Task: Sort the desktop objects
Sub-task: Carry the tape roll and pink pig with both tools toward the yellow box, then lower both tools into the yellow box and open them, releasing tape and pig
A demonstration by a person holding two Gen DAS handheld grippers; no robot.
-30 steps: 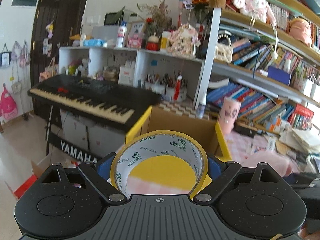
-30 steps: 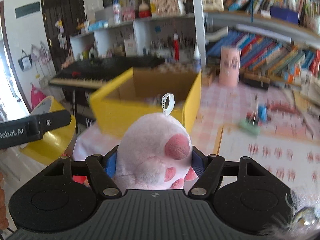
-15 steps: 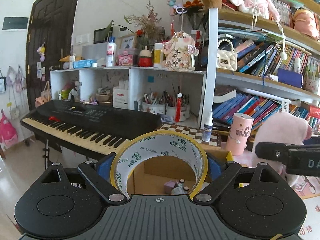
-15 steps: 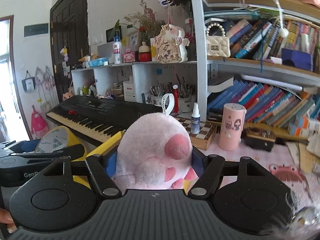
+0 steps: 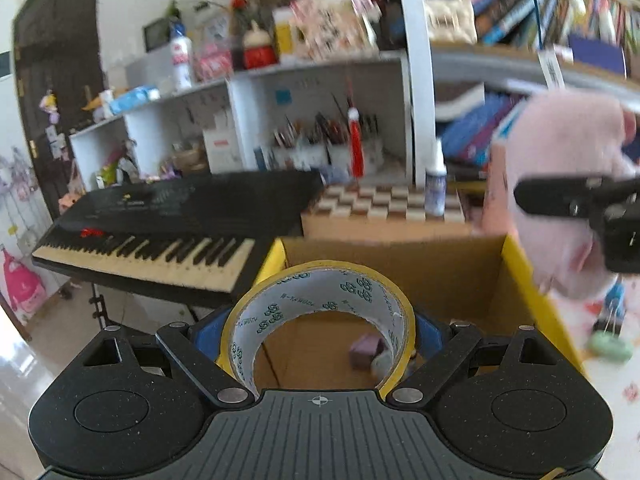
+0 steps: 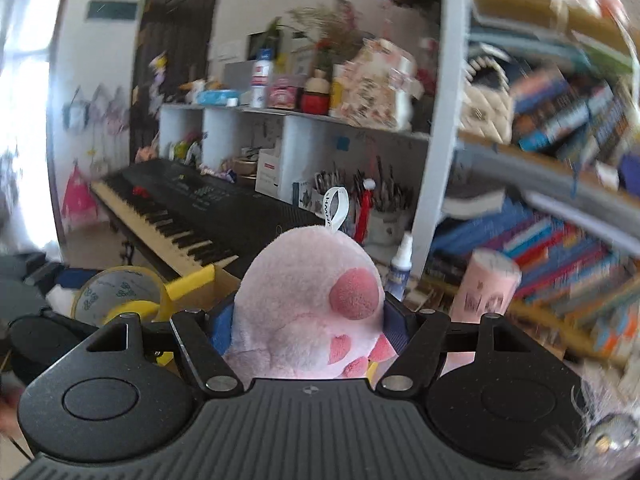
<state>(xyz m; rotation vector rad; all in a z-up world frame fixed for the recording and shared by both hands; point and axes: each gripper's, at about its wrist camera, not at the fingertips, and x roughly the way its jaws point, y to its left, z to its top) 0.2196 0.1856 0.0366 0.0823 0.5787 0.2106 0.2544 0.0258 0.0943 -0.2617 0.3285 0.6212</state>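
My left gripper (image 5: 318,330) is shut on a yellow roll of tape (image 5: 280,304), held upright just above the near edge of a yellow cardboard box (image 5: 536,304). Through the roll I see small objects (image 5: 366,354) on the box floor. My right gripper (image 6: 308,320) is shut on a pink plush toy (image 6: 304,304) with a white loop on top. In the left wrist view that plush toy (image 5: 556,184) hangs at the box's right side. In the right wrist view the tape roll (image 6: 120,292) and a yellow corner of the box (image 6: 192,280) sit at lower left.
A black keyboard (image 5: 168,224) on a stand runs left of the box. Behind the box are a checkered board (image 5: 380,204), a spray bottle (image 5: 436,184), a pink cup (image 6: 484,288) and crowded shelves of books and ornaments. A green clip (image 5: 608,346) lies on the desk at right.
Both grippers have swung across toward the box with their loads. The left one now looks down into the box. The plush has come nearer the box's right side. Both views are now motion-blurred.
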